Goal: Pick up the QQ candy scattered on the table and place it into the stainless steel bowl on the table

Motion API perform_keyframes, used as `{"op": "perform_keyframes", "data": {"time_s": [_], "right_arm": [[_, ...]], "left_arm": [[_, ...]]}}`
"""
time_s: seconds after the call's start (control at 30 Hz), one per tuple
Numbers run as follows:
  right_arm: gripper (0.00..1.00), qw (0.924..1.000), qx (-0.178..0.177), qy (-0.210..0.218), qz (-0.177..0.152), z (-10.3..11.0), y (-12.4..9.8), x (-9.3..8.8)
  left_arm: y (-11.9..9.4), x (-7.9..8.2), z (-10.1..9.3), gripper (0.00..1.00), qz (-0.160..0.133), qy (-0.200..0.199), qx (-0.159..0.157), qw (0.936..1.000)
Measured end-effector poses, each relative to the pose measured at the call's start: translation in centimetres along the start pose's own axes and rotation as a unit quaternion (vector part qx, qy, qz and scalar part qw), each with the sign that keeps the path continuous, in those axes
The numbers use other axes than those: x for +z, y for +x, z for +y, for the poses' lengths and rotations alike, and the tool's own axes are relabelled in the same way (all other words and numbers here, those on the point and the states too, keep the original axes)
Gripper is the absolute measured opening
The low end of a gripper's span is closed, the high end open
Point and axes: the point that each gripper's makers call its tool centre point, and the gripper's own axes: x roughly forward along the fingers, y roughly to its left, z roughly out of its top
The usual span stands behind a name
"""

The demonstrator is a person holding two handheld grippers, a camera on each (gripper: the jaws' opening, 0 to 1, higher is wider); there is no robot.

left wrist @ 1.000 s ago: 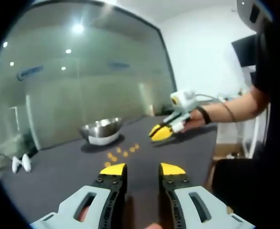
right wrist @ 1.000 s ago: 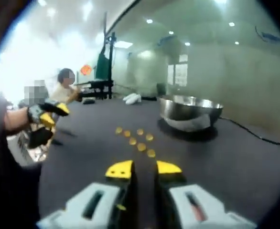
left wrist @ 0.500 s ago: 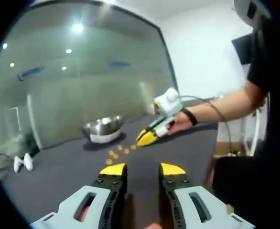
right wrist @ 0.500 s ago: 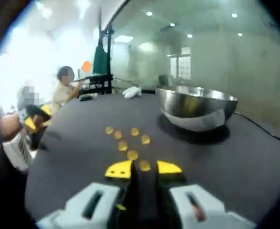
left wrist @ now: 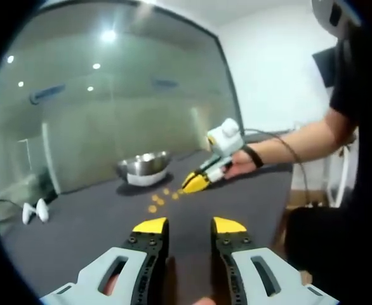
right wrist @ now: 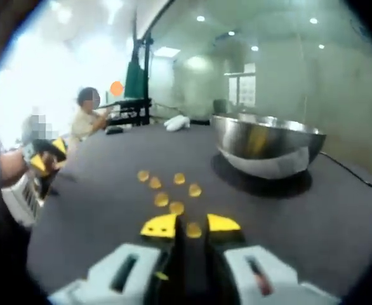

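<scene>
Several yellow QQ candies (right wrist: 162,199) lie in a loose cluster on the dark table (right wrist: 97,210), in front of the stainless steel bowl (right wrist: 268,143). My right gripper (right wrist: 191,225) is low over the near end of the cluster, open, with one candy (right wrist: 193,230) lying between its yellow tips. In the left gripper view the right gripper (left wrist: 195,182) shows in a hand, tips down at the candies (left wrist: 152,208), with the bowl (left wrist: 143,166) behind them. My left gripper (left wrist: 189,225) hovers open and empty, well back from the cluster; it also appears in the right gripper view as the left gripper (right wrist: 43,162).
A white object (right wrist: 176,122) lies at the table's far edge, seen too as a white object (left wrist: 33,211). A cable (right wrist: 351,178) runs behind the bowl. A person (right wrist: 87,117) sits beyond the table. A glass wall stands behind.
My right gripper has moved forward and lower toward the candies; the bowl looms larger and one candy now sits between its tips. The left gripper has barely moved.
</scene>
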Motion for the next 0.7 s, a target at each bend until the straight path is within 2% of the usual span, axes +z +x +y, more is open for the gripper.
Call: {"op": "perform_keyframes", "data": {"time_s": [0.57,0.63,0.7], "right_arm": [[0.09,1.0,-0.002,-0.003,-0.004,0.2,-0.2,0.2],[0.09,0.9999,0.009,0.004,-0.008,0.5,-0.7,1.0],[0.09,0.9998,0.005,-0.014,-0.014,0.3,-1.3,2.1]], "left_arm": [[0.1,0.4,-0.2,0.28,-0.005,0.001,-0.003,1.0],[0.1,0.4,-0.2,0.28,-0.005,0.001,-0.002,1.0],[0.1,0.4,-0.2,0.28,-0.007,-0.001,-0.001,1.0]]}}
